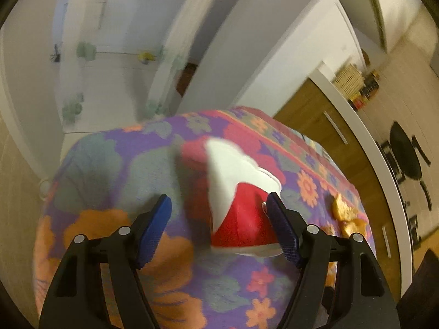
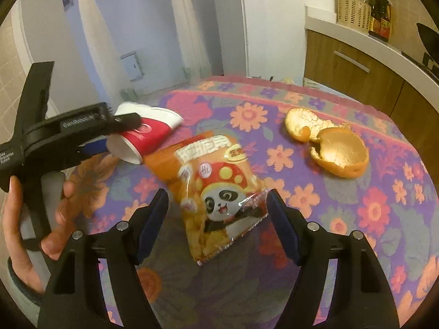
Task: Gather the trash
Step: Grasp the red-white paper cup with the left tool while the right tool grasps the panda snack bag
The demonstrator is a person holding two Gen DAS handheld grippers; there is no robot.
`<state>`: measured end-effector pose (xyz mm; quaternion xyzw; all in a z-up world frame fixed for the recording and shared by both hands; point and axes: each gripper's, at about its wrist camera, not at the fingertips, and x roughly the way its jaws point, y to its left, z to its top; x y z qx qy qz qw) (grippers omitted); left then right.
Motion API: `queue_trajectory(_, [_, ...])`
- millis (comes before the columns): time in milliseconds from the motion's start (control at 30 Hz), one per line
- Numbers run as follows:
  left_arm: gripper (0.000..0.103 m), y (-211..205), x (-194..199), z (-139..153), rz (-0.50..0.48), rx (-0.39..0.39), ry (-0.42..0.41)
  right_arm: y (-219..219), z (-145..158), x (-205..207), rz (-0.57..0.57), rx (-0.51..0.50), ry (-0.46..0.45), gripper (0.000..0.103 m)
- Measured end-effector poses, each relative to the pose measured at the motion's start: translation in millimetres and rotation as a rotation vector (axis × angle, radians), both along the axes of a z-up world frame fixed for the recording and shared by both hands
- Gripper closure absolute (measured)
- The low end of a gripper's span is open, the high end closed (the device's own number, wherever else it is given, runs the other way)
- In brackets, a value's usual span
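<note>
A red and white paper cup (image 1: pixel 241 208) lies on its side on the flowered tablecloth (image 1: pixel 109 164). My left gripper (image 1: pixel 219 227) is open, with the cup between its blue pads, against the right pad. The cup (image 2: pixel 148 134) and the left gripper (image 2: pixel 120 131) also show in the right wrist view. My right gripper (image 2: pixel 216 222) is open and empty, its fingers on either side of an orange panda snack bag (image 2: pixel 216 192) lying flat. Orange peel (image 2: pixel 329 142) lies to the right; it also shows in the left wrist view (image 1: pixel 345 213).
A kitchen counter (image 2: pixel 384 46) with wooden cabinets, a basket (image 2: pixel 352 11) and bottles stands to the right of the table. A stove (image 1: pixel 406 159) sits on the counter. White walls and a doorway lie beyond the table's far edge.
</note>
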<state>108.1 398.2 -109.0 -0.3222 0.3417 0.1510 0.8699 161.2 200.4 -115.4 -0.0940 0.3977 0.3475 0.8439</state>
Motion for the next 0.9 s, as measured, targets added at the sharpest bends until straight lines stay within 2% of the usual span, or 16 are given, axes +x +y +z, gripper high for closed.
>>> queue_trajectory(167, [0.060, -15, 7, 0, -0.074, 0.006, -0.025, -6, 0, 0, -0.001, 0.035, -0.005, 0.033])
queue_trajectory(333, [0.061, -25, 8, 1, -0.085, 0.056, -0.037, -8, 5, -5, -0.004, 0.039, -0.043, 0.033])
queue_trajectory(467, [0.061, -19, 2, 3, -0.060, 0.042, -0.078, 4, 8, -22, 0.035, -0.007, -0.147, 0.030])
queue_trajectory(533, [0.061, -16, -3, 6, -0.043, 0.047, -0.105, 12, 4, -22, 0.049, -0.051, -0.151, 0.030])
queue_trajectory(633, [0.061, -13, -6, 9, -0.019, 0.064, -0.113, 24, -6, -13, 0.042, -0.125, -0.110, 0.030])
queue_trajectory(700, [0.061, -12, -6, 9, -0.024, 0.051, -0.118, 25, -10, -8, 0.030, -0.147, -0.086, 0.047])
queue_trajectory(733, [0.061, -13, -6, 9, -0.028, 0.051, -0.119, 24, -11, -5, 0.017, -0.152, -0.080, 0.069])
queue_trajectory(767, [0.061, -14, -6, 9, -0.033, 0.054, -0.121, 23, -13, -3, 0.014, -0.148, -0.070, 0.082])
queue_trajectory(833, [0.061, -15, -6, 10, -0.035, 0.069, -0.120, 19, -11, -2, 0.013, -0.122, -0.068, 0.092])
queue_trajectory(900, [0.061, -19, -6, 13, -0.040, 0.092, -0.123, 15, -7, -7, 0.006, -0.093, -0.096, 0.093])
